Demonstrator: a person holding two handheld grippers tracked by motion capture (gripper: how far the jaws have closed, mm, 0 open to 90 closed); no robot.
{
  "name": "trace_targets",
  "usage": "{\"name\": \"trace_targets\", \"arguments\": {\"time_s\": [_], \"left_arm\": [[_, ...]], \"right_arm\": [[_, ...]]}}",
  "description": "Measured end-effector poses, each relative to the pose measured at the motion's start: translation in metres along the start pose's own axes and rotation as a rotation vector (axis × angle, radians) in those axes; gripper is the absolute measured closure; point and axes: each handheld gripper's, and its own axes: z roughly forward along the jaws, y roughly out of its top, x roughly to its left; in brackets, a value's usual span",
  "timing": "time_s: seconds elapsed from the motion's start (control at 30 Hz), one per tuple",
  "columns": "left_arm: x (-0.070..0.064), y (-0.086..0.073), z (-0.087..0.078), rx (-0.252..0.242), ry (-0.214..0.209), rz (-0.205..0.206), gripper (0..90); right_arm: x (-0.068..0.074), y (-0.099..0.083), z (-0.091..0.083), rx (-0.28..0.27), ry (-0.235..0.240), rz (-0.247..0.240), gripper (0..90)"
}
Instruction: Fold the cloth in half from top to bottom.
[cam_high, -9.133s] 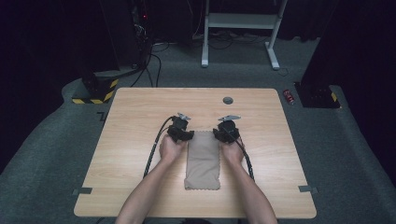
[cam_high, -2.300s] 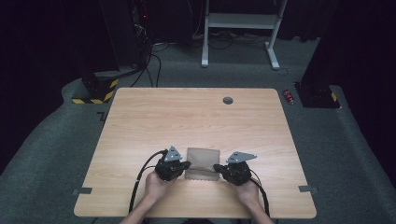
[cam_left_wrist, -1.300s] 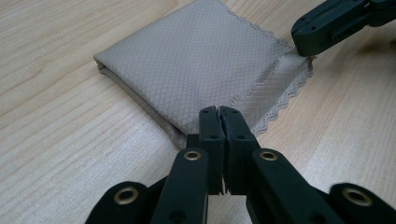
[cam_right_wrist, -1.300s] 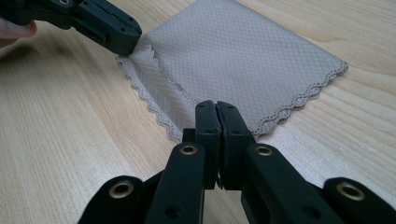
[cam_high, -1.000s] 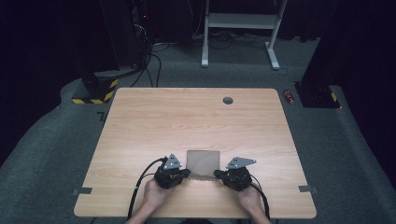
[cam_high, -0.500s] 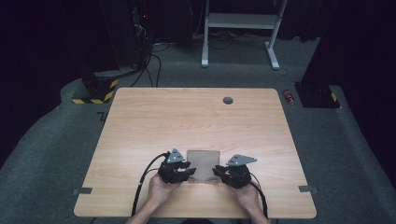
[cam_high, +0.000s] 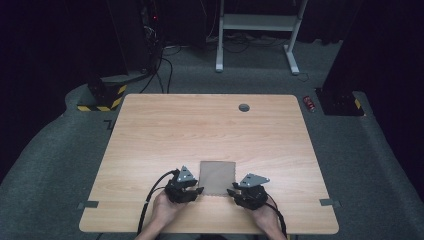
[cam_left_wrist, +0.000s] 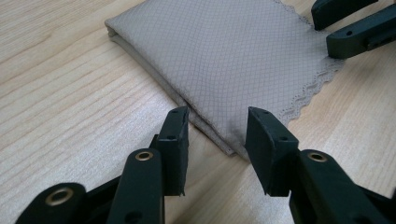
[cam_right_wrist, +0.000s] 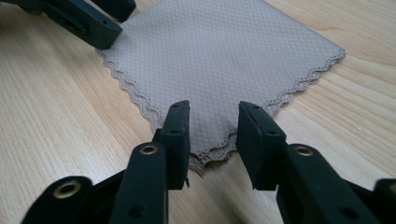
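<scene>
Near the front edge of the wooden table (cam_high: 150, 130), a folded grey-beige cloth (cam_high: 217, 177) lies flat, roughly midway between the table's left and right sides. It is a small rectangle with a fine diamond weave, and its scalloped, wavy hems lie stacked in layers along the near edge.

The left gripper (cam_high: 192, 190) sits just beside the cloth's near left corner, held in the person's left hand (cam_high: 166, 210). In the left gripper view its jaws stand apart, and the cloth's (cam_left_wrist: 224, 60) corner reaches into the gap between them; neither fingertip presses the fabric. The folded side of the cloth runs away from that corner along the bare wood, while the scalloped hem leads off toward the other gripper's jaws at the top right of that view.

The right gripper (cam_high: 236, 191) rests at the cloth's near right corner, held in the right hand (cam_high: 263, 216). In the right gripper view its jaws are likewise parted, one to each side of the layered scalloped corner of the cloth (cam_right_wrist: 219, 60), which lies on the table between them, not clamped. The left gripper's dark jaws show at the top left of that view, at the far end of the same hem.

Black cables (cam_high: 152, 192) trail from the grippers toward the table's near edge.
</scene>
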Motion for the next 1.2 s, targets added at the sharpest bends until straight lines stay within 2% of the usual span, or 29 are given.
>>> {"name": "trace_targets", "arguments": {"time_s": [0.07,0.27,0.47,0.57,0.67,0.73,0.87,0.9,0.93,1.03,1.1,1.2], "left_arm": [[-0.001,-0.001,-0.001,0.001,0.009,0.018,59.1],[0.0,-0.005,-0.002,-0.015,0.016,0.019,57.6],[0.002,-0.005,-0.004,-0.034,0.016,-0.013,55.0],[0.005,-0.002,-0.004,-0.051,0.026,-0.02,54.1],[0.01,0.004,-0.001,-0.069,0.023,-0.056,52.6],[0.013,0.01,0.0,-0.067,0.042,-0.059,51.8],[0.024,0.021,0.004,-0.077,0.059,-0.103,51.6],[0.026,0.023,0.005,-0.077,0.063,-0.104,51.5],[0.029,0.026,0.008,-0.08,0.062,-0.123,51.5],[0.035,0.033,0.014,-0.071,0.081,-0.126,51.3],[0.04,0.036,0.017,-0.086,0.074,-0.152,51.6],[0.046,0.041,0.025,-0.068,0.077,-0.169,51.5]], "right_arm": [[0.0,-0.002,0.0,-0.003,-0.006,-0.001,61.1],[-0.001,-0.003,-0.002,0.001,-0.017,-0.003,58.3],[-0.004,-0.004,-0.003,-0.001,-0.011,0.014,58.2],[-0.006,-0.004,-0.004,-0.014,-0.024,0.028,60.0],[-0.012,-0.004,-0.005,-0.037,-0.033,0.058,62.0],[-0.016,-0.002,-0.006,-0.046,-0.034,0.074,63.5],[-0.027,0.008,-0.009,-0.068,-0.03,0.102,67.1],[-0.031,0.011,-0.009,-0.074,-0.031,0.11,68.0],[-0.033,0.013,-0.009,-0.074,-0.029,0.115,69.8],[-0.041,0.019,-0.005,-0.075,-0.012,0.129,74.3],[-0.046,0.022,-0.001,-0.068,-0.02,0.137,74.3],[-0.052,0.027,0.006,-0.064,-0.046,0.16,73.8]]}}
